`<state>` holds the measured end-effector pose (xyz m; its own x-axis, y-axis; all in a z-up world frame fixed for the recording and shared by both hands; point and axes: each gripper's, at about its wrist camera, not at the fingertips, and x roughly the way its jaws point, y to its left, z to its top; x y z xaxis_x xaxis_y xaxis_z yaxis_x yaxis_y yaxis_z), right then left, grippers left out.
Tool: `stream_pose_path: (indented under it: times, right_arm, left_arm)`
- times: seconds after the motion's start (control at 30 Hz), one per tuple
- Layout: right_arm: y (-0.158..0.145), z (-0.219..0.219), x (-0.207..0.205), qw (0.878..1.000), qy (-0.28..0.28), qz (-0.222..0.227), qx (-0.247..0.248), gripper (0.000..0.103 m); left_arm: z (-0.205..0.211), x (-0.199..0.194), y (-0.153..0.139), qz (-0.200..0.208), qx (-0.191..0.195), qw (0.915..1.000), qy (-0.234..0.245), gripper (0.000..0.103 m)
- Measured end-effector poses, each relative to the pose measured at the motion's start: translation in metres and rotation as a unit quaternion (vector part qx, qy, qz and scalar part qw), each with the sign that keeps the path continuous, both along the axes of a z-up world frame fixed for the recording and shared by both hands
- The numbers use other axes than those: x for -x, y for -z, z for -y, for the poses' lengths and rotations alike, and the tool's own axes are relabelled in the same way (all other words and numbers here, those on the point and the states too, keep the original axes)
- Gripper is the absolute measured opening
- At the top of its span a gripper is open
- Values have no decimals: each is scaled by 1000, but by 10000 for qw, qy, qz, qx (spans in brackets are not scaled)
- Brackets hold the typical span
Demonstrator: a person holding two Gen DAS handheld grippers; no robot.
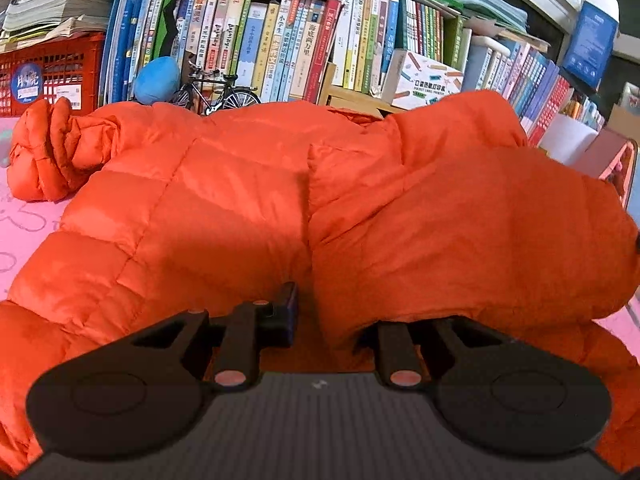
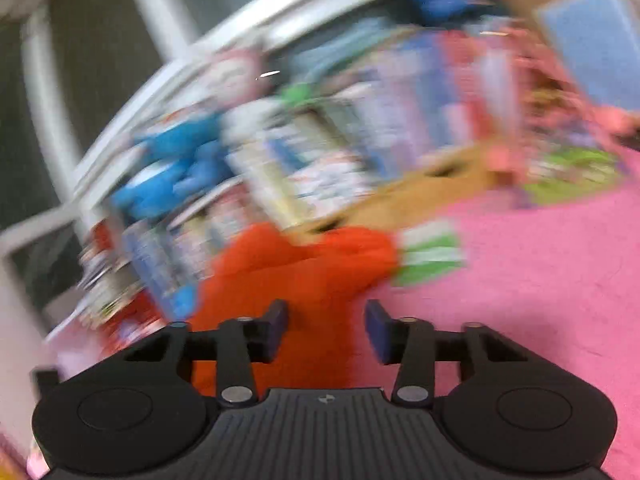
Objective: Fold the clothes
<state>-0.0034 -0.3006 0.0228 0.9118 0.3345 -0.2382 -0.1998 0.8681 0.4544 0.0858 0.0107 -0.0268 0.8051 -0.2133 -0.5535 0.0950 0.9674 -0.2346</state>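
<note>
An orange puffer jacket [image 1: 248, 200] lies spread over the pink mat [image 1: 24, 232] and fills most of the left wrist view, with one bunched sleeve [image 1: 44, 152] at the far left. My left gripper [image 1: 320, 312] is shut on a fold at the jacket's near edge. Its left finger [image 1: 286, 312] shows, while its right finger is hidden under the fabric. The right wrist view is badly blurred. There my right gripper [image 2: 326, 320] is open, with a wide gap between its fingers. Part of the orange jacket [image 2: 288, 272] lies in and just beyond that gap, and the pads do not press on it.
A packed bookshelf [image 1: 280, 40] runs along the back, close behind the jacket. A red crate [image 1: 52, 72], a blue plush [image 1: 156, 80], a model bicycle [image 1: 216, 96] and a white box [image 1: 424, 80] stand at its foot. Pink mat [image 2: 540, 280] stretches to the right of the right gripper.
</note>
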Motion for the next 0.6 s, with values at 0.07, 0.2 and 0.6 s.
stream_pose_path:
  times: [0.07,0.2,0.6]
  right_arm:
    - [-8,-28,6,9975,-460,266,463,44]
    - [-18,-68,23,9871,-1150,650,909,47]
    - [9,-10,-37,9800,-821,-312,-1787,60]
  left_arm:
    - [0,-1,0,-19,-8,10000,4,19]
    - [-1,-1,0,-34,10,10000,14,19]
    - [-3,0,-1,-51,22,10000,32,20]
